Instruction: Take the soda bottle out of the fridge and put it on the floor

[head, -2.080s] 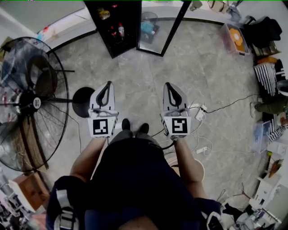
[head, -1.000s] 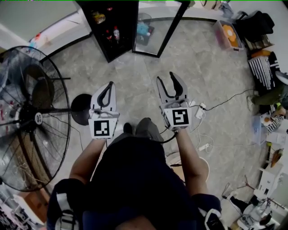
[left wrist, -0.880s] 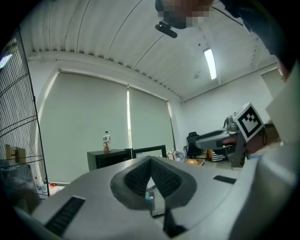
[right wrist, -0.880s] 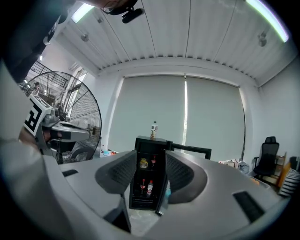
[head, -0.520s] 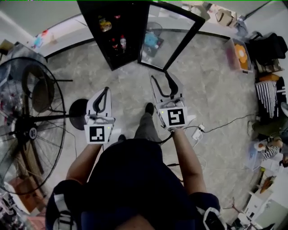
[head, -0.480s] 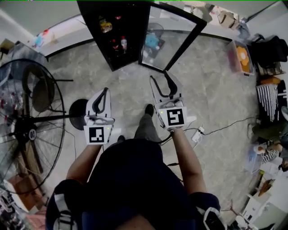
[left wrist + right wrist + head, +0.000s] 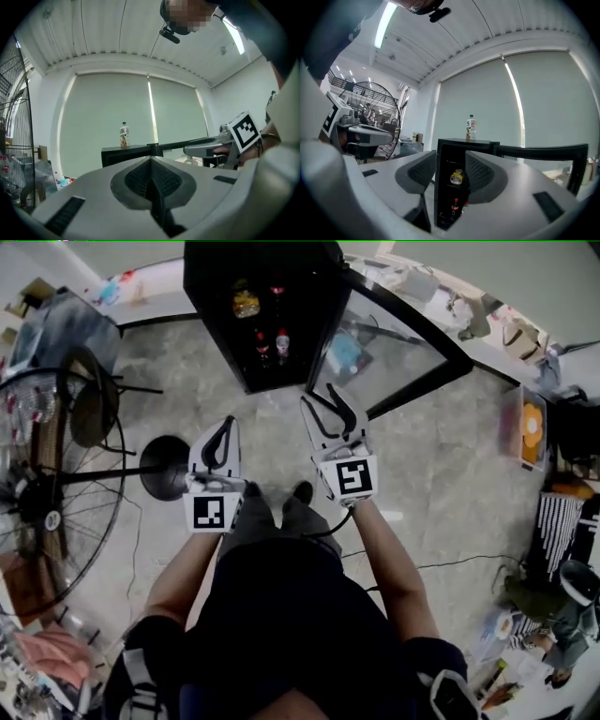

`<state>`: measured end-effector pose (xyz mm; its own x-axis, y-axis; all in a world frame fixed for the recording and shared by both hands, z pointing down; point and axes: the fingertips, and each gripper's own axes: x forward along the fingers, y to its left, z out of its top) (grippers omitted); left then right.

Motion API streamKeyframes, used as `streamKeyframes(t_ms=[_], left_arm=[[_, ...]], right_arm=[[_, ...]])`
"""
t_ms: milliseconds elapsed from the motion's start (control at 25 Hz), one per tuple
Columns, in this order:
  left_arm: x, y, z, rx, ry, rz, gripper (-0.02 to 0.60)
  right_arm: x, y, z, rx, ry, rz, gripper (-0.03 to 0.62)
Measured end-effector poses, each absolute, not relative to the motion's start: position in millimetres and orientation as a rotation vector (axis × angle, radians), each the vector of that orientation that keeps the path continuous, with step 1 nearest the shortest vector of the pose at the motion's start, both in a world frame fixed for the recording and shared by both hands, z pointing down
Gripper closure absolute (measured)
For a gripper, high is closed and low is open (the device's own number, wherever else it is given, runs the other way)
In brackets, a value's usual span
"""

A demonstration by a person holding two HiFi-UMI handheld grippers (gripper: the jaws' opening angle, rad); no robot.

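Note:
A black fridge (image 7: 225, 277) stands ahead with its glass door (image 7: 403, 343) swung open to the right. On its shelves are a yellow item (image 7: 246, 304) and two small bottles, one a soda bottle (image 7: 281, 341) with a red label. In the right gripper view the fridge (image 7: 461, 145) shows between the jaws, with the soda bottle (image 7: 455, 205) low inside. My right gripper (image 7: 325, 397) (image 7: 450, 171) is open and empty, short of the fridge. My left gripper (image 7: 225, 423) (image 7: 151, 161) is shut and empty beside it.
A tea bottle (image 7: 471, 127) (image 7: 123, 135) stands on top of the fridge. A big floor fan (image 7: 47, 474) with a round base (image 7: 164, 467) is on the left. A cable (image 7: 450, 563) and boxes and clutter (image 7: 530, 432) lie along the right of the tiled floor (image 7: 441, 456).
The person has walked toward the fridge, which now looks nearer and larger. Both grippers have moved forward with them. The right jaws went from shut to open early on; the left stayed shut.

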<state>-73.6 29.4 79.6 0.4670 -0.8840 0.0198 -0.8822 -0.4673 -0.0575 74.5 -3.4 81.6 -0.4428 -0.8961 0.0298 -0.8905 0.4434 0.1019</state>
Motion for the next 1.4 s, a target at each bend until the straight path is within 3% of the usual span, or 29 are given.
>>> streamKeyframes(t_ms=[1400], left_arm=[[-117, -116, 240, -2.597, 1.650, -0.192, 0.558]], right_arm=[[53, -279, 292, 1.732, -2.509, -0.061, 0.379]])
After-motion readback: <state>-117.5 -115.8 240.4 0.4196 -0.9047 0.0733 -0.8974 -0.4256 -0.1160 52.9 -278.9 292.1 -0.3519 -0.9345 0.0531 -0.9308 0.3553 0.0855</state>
